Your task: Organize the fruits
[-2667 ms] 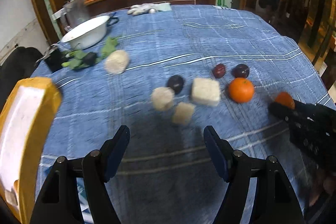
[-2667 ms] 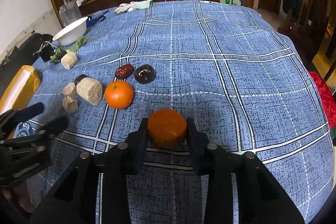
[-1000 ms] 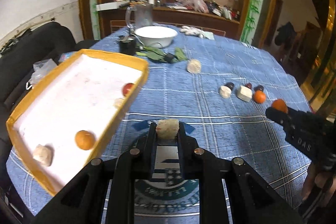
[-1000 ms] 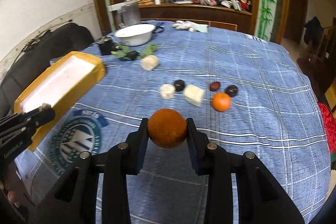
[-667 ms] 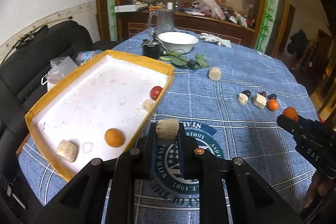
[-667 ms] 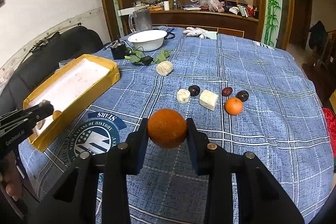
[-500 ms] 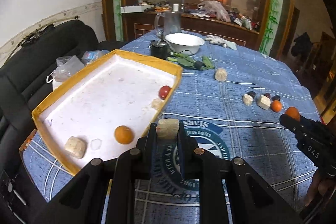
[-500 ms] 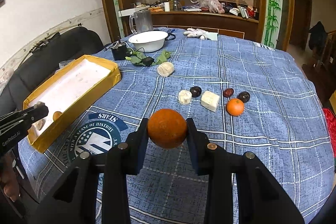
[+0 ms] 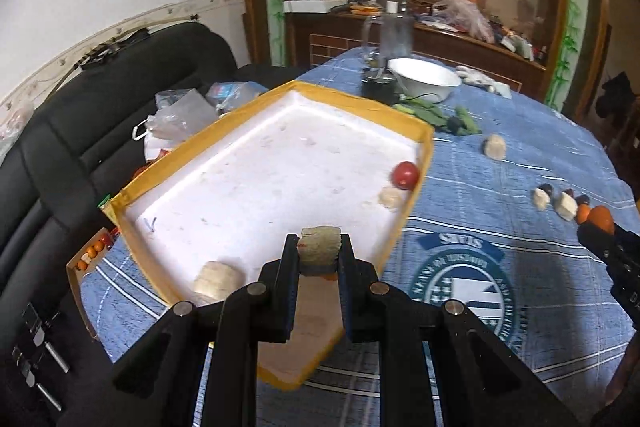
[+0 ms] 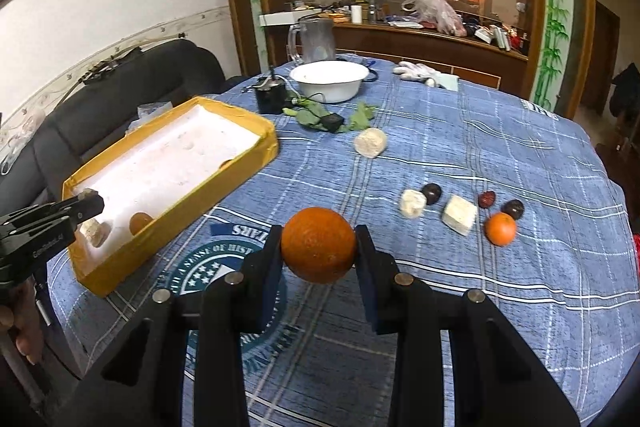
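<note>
My left gripper (image 9: 319, 251) is shut on a pale beige chunk (image 9: 320, 242) and hangs over the near end of the yellow tray (image 9: 416, 187); the same gripper shows at the left edge of the right wrist view (image 10: 86, 205). Inside the tray lie a red fruit (image 9: 405, 175), a small pale piece (image 9: 390, 197) and a beige chunk (image 9: 218, 281). My right gripper (image 10: 318, 251) is shut on an orange (image 10: 319, 247) above the blue cloth. On the cloth remain a small orange (image 10: 500, 229), dark fruits (image 10: 432, 193) and pale chunks (image 10: 460, 215).
A white bowl (image 10: 329, 81), a glass jug (image 10: 314, 39), green leaves (image 10: 316, 117) and a black device (image 10: 271, 98) stand at the table's far side. A black sofa (image 9: 80, 115) with plastic bags lies left of the table. A wooden counter runs behind.
My left gripper has carried the beige chunk leftward until it hangs over the tray. The right gripper, still holding the orange, has shifted slightly toward the tray.
</note>
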